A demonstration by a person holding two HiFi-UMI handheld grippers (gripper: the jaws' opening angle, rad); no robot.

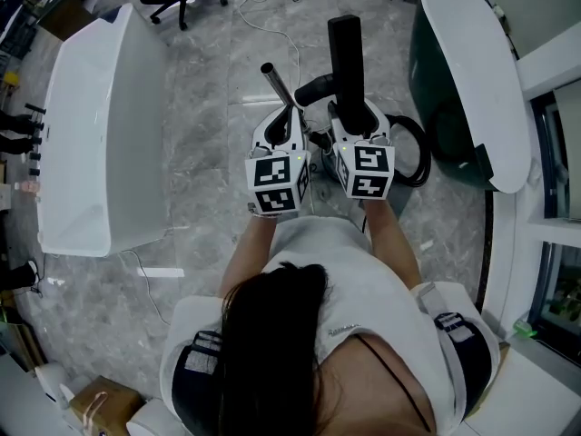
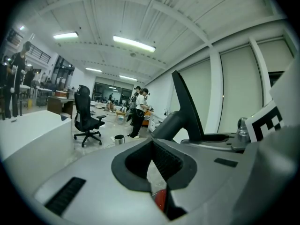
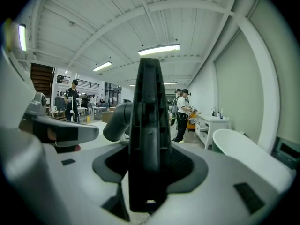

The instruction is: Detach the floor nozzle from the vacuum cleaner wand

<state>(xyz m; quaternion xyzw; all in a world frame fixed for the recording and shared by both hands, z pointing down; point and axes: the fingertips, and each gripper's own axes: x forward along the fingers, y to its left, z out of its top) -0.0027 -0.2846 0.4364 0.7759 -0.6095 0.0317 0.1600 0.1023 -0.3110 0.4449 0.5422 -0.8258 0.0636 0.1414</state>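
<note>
Right gripper (image 3: 149,172) clamps upright floor nozzle (image 3: 149,116)
Left gripper (image 2: 157,165), at its 9 o'clock, has jaws pressed together, empty; metal wand (image 1: 278,85) points toward 11 o'clock.

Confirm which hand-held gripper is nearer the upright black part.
Right. The right hand-held gripper clamps the upright black part between its jaws; the left hand-held gripper sits shut beside it.

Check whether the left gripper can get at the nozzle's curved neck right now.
Probably yes: the neck sits just ahead and right of the left gripper with nothing between, but its jaws are shut and must open first.
</note>
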